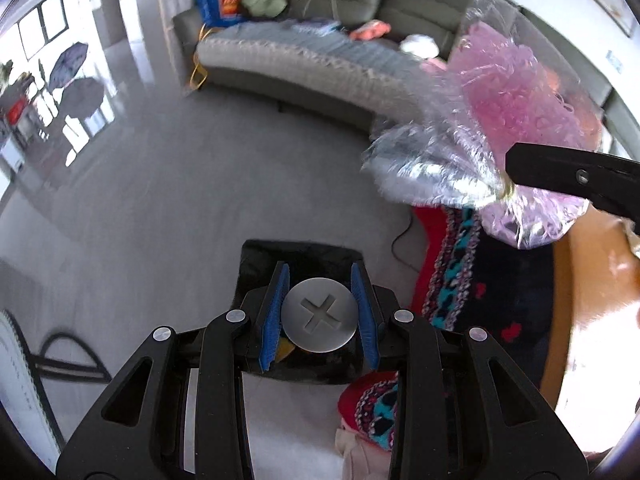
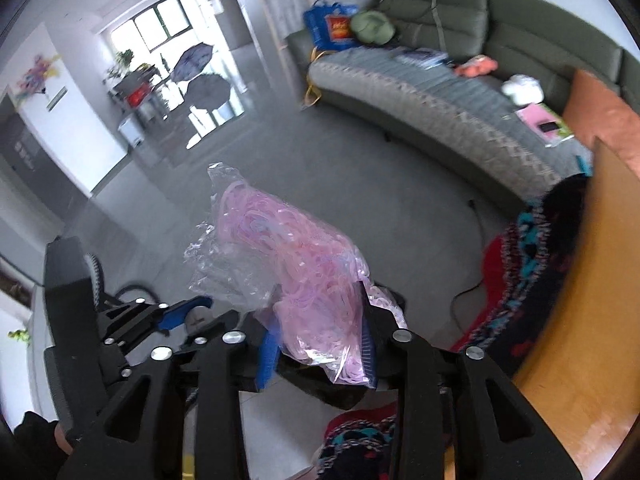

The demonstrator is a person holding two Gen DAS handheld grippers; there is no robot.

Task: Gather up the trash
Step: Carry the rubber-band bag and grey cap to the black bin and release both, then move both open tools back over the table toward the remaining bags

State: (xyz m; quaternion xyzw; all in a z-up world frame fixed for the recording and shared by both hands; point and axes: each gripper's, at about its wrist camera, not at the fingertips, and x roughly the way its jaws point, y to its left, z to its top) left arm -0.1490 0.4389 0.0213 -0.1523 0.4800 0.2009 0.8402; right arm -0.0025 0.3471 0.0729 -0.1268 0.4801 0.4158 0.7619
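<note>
Now both tongs are clamped — left (image 1: 319,312) on a metal disc (image 1: 319,314), right (image 2: 320,344) on a plastic bag (image 2: 288,264) slanting up-left.

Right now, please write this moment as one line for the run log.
left gripper: shut on metal disc | right gripper: holds plastic bag of pink bands | black bin: below left gripper

Open grey floor (image 2: 320,168) ahead, passable; sofa (image 2: 460,92) blocks far side; counter (image 2: 592,280), patterned cloth (image 2: 532,264) crowd right.
</note>
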